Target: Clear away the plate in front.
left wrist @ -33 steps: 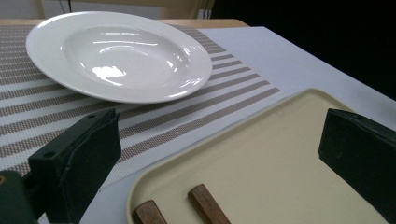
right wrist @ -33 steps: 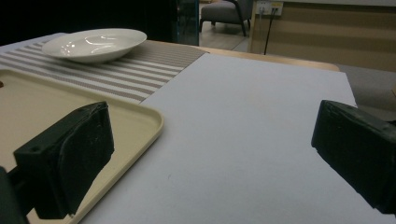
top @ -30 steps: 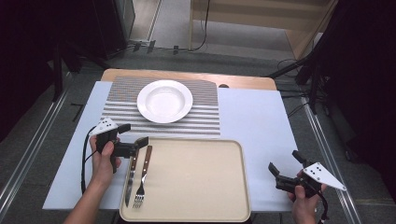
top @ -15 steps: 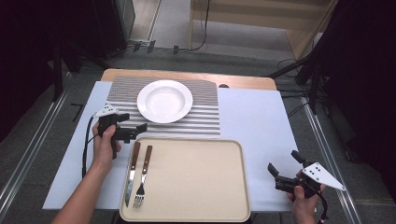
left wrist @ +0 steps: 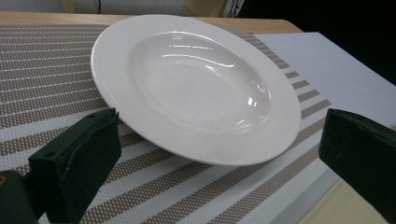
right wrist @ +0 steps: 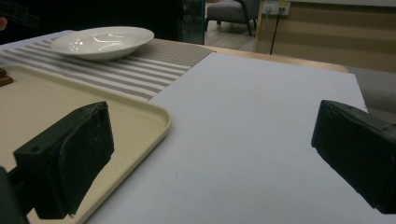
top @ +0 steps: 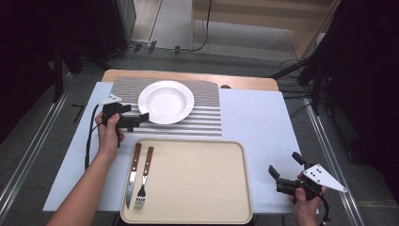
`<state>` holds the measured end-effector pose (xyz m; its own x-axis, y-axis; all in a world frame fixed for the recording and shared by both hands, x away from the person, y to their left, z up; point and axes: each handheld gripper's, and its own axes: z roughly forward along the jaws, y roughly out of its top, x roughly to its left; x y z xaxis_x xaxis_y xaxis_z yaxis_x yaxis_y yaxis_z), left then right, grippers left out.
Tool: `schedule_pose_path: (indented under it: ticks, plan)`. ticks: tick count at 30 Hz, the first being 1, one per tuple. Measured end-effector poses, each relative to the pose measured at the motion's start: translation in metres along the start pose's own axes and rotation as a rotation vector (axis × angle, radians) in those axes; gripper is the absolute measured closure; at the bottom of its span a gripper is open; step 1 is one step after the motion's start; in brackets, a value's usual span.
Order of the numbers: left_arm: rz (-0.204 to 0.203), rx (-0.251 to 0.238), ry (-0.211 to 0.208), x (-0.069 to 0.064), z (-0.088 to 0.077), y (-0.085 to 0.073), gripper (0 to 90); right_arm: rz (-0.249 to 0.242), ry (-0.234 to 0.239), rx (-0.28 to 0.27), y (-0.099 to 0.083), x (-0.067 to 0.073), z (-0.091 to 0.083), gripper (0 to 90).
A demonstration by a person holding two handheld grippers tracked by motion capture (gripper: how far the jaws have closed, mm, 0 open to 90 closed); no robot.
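At the desk's near right corner the right gripper (top: 284,178) idles, jaws spread and empty, likely waiting. A knife (top: 131,174) and fork (top: 143,177) lie along the tray's (top: 197,188) left edge. Farther, the left gripper (top: 136,118) spreads its jaws toward the plate's (top: 165,101) near-left rim on the striped mat (top: 207,117), apparently to grasp it

The right gripper (right wrist: 212,161) hung over the white table cover (right wrist: 261,140) with its jaws spread wide. The beige tray (right wrist: 135,122) lay at left, and beyond it the white plate (right wrist: 102,42) (glossy) on the striped placemat (right wrist: 154,63).
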<state>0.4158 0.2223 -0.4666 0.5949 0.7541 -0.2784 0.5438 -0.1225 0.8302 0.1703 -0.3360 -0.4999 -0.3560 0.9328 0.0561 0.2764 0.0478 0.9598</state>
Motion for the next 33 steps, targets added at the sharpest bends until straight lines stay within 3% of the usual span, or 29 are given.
schedule_pose_path:
  ticks: [10,15,20,23,26,33]
  plan:
    - [-0.051,0.039,0.009,0.022,0.018,0.015,0.0,-0.001,0.009,0.001,-0.001,0.000,0.001,0.0]
    - [-0.101,0.059,-0.022,0.031,0.029,0.019,0.0,0.003,0.009,0.005,-0.001,0.000,0.001,0.0]
    - [-0.179,0.074,0.012,0.040,0.037,0.021,11.8,0.006,0.011,0.008,-0.002,-0.001,0.002,0.0]
    - [-0.215,0.062,-0.024,0.046,0.041,0.021,12.3,0.011,0.013,0.012,-0.002,0.000,0.002,0.0]
    - [-0.243,0.084,-0.009,0.048,0.047,0.022,12.5,0.008,0.014,0.010,-0.002,-0.001,0.002,0.0]
    - [-0.303,0.102,0.036,0.052,0.057,0.023,29.5,0.010,0.012,0.013,-0.003,-0.002,0.003,0.0]
